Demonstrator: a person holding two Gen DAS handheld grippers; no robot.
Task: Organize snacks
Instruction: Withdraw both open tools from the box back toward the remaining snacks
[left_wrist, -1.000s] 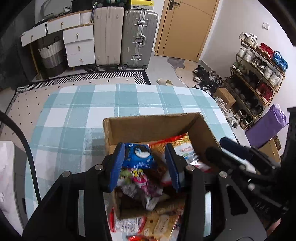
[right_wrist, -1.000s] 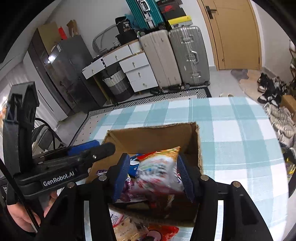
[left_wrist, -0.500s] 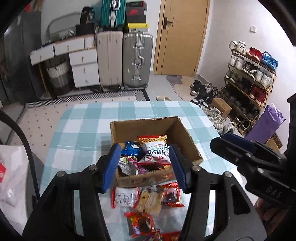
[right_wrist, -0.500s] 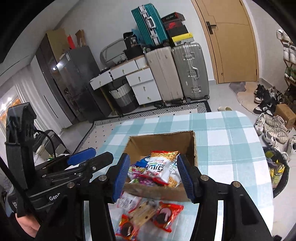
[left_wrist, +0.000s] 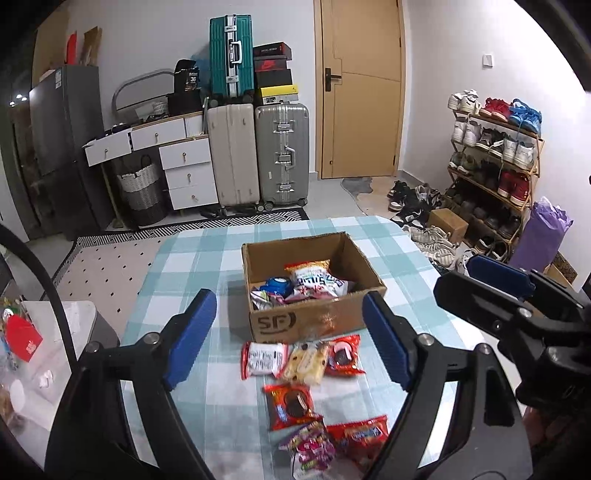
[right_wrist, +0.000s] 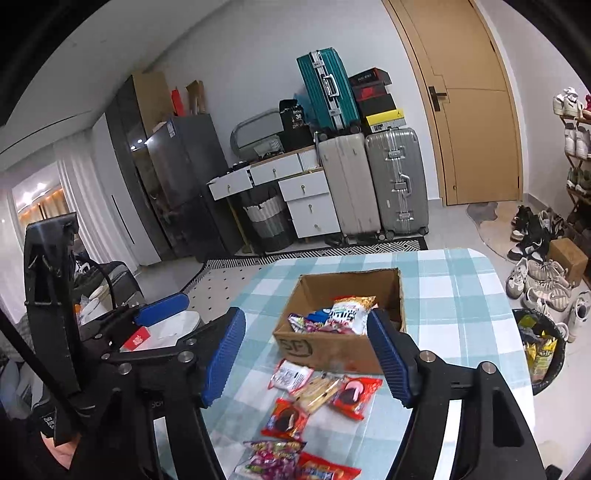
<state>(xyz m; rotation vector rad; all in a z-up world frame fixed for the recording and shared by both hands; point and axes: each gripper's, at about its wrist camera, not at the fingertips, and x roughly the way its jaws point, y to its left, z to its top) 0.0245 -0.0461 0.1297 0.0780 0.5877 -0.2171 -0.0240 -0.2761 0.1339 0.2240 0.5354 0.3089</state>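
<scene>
Brown cardboard box (left_wrist: 314, 317), open-topped and printed "SF" on its near wall, standing on the desk with the teal-and-white checked cloth (left_wrist: 192, 266). Inside the box lie several snack packets, among them a white-and-orange crinkled bag (left_wrist: 314, 277) and a blue round-lidded packet (left_wrist: 277, 284) just left of it. On the cloth just in front of the box sit three packets in a row: a white-and-red printed packet (left_wrist: 263, 359), a pale yellow biscuit packet (left_wrist: 306, 362) and a red packet showing a dark round biscuit (left_wrist: 343, 356). Nearer still from the box lie a red chocolate-biscuit packet (left_wrist: 290, 405), a pink-and-yellow candy bag (left_wrist: 314, 448) and a red wrapper with blue lettering (left_wrist: 364, 435). Left claw (left_wrist: 286, 338), blue-padded, is spread wide and holds nothing, above the loose packets in front of the box. Right claw (right_wrist: 304, 356) is likewise spread and empty, to the right of the box's near corner.
</scene>
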